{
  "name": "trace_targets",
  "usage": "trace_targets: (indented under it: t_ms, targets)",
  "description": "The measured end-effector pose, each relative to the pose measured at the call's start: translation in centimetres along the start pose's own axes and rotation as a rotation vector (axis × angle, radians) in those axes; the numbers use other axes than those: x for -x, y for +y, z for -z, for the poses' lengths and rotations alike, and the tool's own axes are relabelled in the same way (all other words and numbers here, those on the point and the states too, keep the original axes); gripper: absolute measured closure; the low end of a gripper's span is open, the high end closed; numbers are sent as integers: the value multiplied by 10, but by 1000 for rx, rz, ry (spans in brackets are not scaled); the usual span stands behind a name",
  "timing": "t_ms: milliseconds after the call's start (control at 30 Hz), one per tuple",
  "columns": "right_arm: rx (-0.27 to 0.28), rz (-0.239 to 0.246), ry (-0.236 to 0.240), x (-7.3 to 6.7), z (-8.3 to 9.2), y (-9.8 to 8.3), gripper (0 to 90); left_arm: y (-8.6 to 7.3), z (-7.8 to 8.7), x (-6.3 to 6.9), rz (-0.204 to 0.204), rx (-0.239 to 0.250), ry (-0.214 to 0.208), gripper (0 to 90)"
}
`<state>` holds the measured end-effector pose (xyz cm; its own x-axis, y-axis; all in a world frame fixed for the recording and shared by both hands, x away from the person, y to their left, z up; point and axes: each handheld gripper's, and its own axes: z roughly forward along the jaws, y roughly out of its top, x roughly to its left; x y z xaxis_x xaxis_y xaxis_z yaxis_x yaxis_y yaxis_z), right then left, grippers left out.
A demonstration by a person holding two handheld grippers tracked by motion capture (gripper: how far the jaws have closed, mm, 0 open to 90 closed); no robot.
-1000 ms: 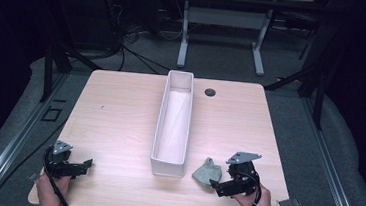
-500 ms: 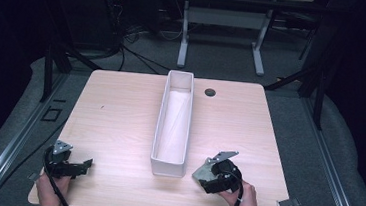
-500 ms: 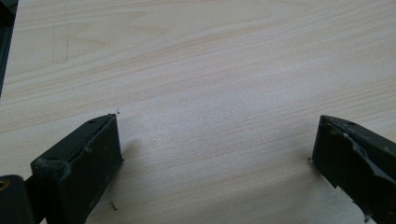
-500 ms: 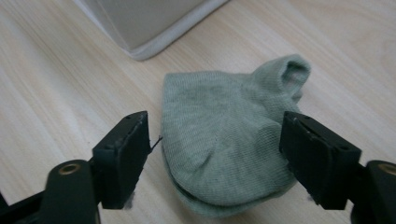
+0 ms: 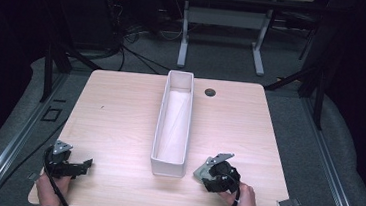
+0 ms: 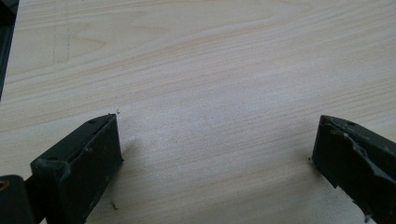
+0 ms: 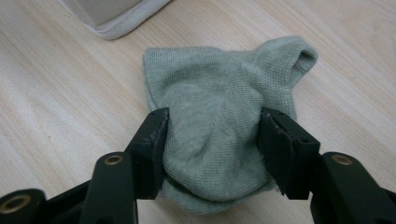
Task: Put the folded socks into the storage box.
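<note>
A crumpled grey-green sock point(image 7: 219, 93) lies on the wooden table point(image 5: 120, 112), just right of the near end of a long white bin point(image 5: 168, 168). My right gripper point(image 7: 212, 121) straddles the sock; its jaws have just been closing and their pads now press into the bunched fabric on both sides. From above, the sock point(image 5: 199, 171) peeks out at the left of the right gripper point(image 5: 208, 177), held by a hand at the front edge. At the front left corner my left gripper point(image 5: 85, 164) rests low over bare wood, its jaws point(image 6: 219, 135) wide open with nothing between them.
The white bin runs down the table's middle from back to front, with a pale lining inside. A dark round grommet point(image 5: 210, 92) sits near the back edge. A small metal clip point(image 5: 285, 204) lies at the front right corner. Desk legs and cables stand on the floor beyond.
My right gripper has moved left and down onto the sock and its jaws have narrowed around it. The left gripper has stayed put.
</note>
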<state>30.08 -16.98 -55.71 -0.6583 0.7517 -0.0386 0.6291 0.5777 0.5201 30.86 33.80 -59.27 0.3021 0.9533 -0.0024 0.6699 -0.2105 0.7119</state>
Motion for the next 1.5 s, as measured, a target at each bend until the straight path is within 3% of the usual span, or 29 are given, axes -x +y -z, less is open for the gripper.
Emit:
trace_targets:
  t_ms: [300,533,733,767,867,1200,1500]
  targets:
    - [-3,-13,-4,5,1,1,607,0,-1,0,4,1,2,12]
    - [-1,-13,-13,7,0,2,661,1,-1,0,2,2,1,12]
    - [7,-27,3,11,1,2,671,0,0,0,-1,2,4,12]
    - [25,-35,45,12,1,2,671,0,0,0,-1,1,4,12]
    - [7,-40,-3,11,4,3,675,0,0,0,-2,2,6,12]
    - [8,-41,33,18,14,8,681,1,-1,0,-4,1,3,12]
    - [0,-33,15,25,28,17,680,1,-1,0,-9,4,3,16]
